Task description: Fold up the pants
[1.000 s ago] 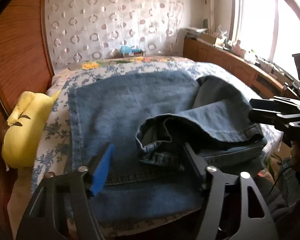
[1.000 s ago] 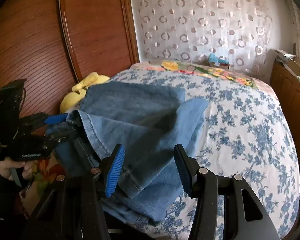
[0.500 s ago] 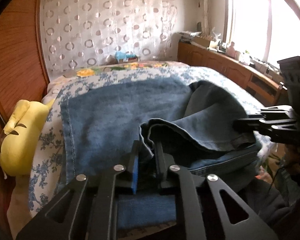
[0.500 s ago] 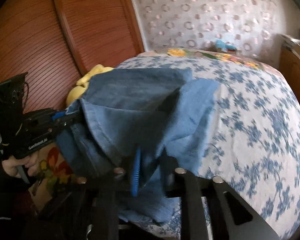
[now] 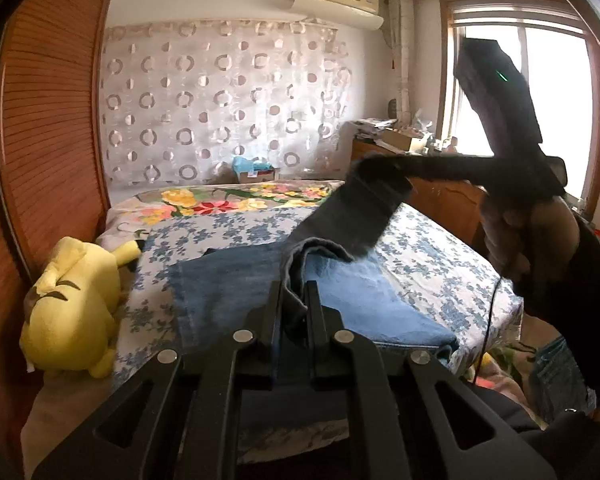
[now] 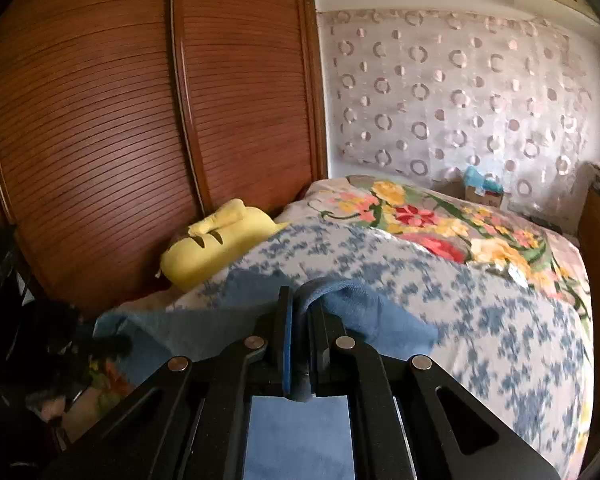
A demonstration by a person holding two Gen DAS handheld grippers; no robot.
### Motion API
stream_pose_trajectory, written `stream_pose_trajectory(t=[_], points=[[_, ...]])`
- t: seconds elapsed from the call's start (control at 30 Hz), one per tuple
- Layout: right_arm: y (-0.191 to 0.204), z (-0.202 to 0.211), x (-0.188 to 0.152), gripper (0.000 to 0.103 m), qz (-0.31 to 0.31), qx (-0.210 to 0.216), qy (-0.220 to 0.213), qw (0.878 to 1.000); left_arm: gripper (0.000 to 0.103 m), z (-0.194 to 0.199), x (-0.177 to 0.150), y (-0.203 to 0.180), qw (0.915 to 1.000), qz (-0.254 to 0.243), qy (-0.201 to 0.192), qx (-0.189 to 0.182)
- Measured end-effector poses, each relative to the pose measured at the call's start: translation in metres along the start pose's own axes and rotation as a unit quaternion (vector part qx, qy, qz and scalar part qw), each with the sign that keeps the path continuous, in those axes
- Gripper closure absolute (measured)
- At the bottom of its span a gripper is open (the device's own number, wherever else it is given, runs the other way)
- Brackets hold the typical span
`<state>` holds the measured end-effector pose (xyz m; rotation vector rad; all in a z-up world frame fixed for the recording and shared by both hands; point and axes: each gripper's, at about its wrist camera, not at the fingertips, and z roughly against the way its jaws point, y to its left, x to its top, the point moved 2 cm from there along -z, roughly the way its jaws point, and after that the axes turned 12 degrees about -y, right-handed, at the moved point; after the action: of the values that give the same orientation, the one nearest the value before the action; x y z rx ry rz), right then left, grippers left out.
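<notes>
Blue denim pants [image 5: 236, 292] lie on the flowered bed [image 5: 440, 264]. My left gripper [image 5: 294, 292] is shut on a bunched fold of the pants at the near edge. My right gripper [image 6: 300, 312] is shut on another part of the pants [image 6: 364, 312]; in the left wrist view it is raised at the right [image 5: 384, 168] and holds a dark flap of denim [image 5: 352, 216] up above the bed. The fabric stretches between both grippers.
A yellow plush toy [image 5: 72, 304] lies at the bed's left edge against the wooden louvred wardrobe [image 6: 140, 120]. A wooden cabinet [image 5: 448, 196] with clutter stands under the window at the right. A small box [image 5: 256, 174] sits at the bed's far end.
Both grippers went from open to shut on the pants. They then lifted, the right one pulling a denim flap high above the bed.
</notes>
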<state>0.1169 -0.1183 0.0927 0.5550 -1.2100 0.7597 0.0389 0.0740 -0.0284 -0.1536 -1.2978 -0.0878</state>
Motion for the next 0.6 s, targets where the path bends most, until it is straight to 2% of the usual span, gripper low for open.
stream_pose_trajectory(t=[0.2,0.47,0.6], points=[[0.011,-0.05,0.006,0.097,0.009,0.007,0.025,1.0,0.092,-0.002,-0.018,0.013,0.9997,0.013,0.017,0.011],[0.032,-0.107,-0.002,0.098,0.018,0.011,0.083,0.996,0.092,-0.01,-0.05,0.027,0.9976,0.037,0.055,0.02],[0.039,-0.138,0.006,0.098,0.025,0.012,0.107,0.994,0.092,-0.014,-0.061,0.034,0.9961,0.043,0.072,0.027]])
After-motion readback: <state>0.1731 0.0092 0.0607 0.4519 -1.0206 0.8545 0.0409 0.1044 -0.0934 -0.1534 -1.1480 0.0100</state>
